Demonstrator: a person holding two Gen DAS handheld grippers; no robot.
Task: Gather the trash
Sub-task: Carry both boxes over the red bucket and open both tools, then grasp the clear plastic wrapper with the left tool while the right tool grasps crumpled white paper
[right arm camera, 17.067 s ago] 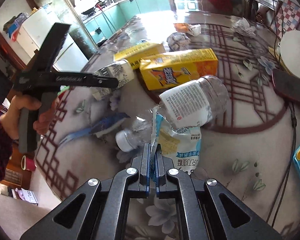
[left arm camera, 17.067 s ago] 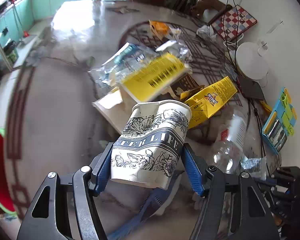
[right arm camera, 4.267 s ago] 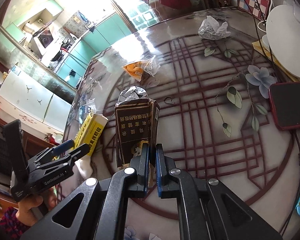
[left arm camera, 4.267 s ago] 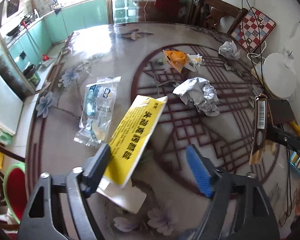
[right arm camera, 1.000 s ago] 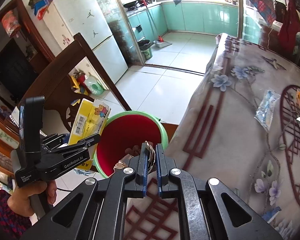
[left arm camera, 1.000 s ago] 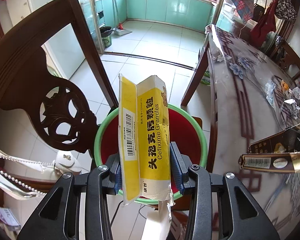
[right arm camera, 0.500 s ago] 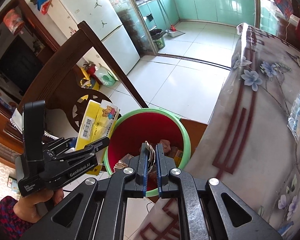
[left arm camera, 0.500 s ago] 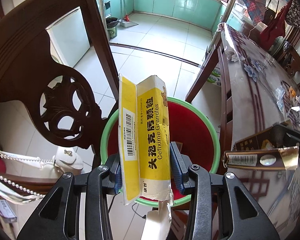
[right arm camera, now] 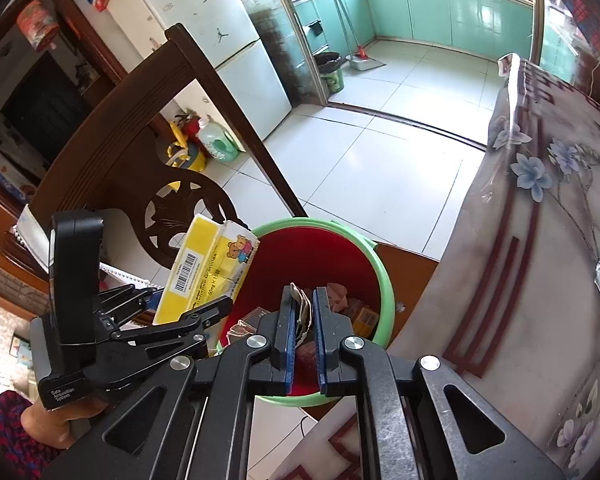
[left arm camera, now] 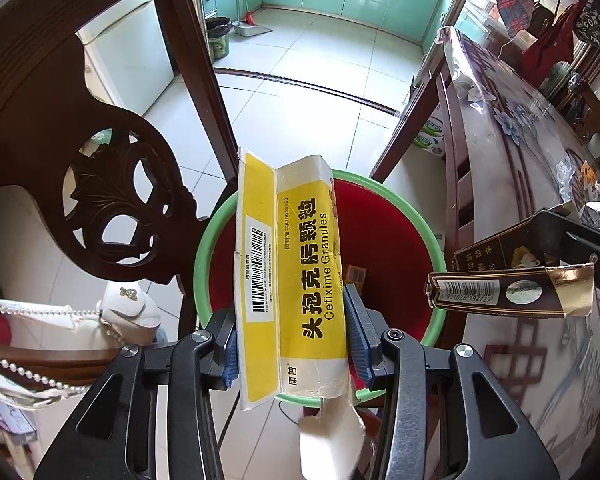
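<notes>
From the left wrist, the left hand-held gripper (left arm camera: 291, 354) pinches the flattened yellow medicine box (left arm camera: 296, 280) by its long sides, above the red bin (left arm camera: 384, 236). It looks light and stiff enough to drop cleanly. The chair back (left arm camera: 80, 168) crowds one side, the desk (left arm camera: 512, 184) the other.

From the right wrist, the right hand-held gripper (right arm camera: 302, 336), slightly parted, loosely grips the dark flattened carton (right arm camera: 303, 309) over the bin's green rim (right arm camera: 382, 280).

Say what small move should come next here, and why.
Probably open the left gripper to drop the yellow box. Its jaws clamp the box upright, right above the red bin, whose green rim frames the box in the left wrist view. The right gripper also hangs over the bin, pinching a dark carton, so that could go in right after.
</notes>
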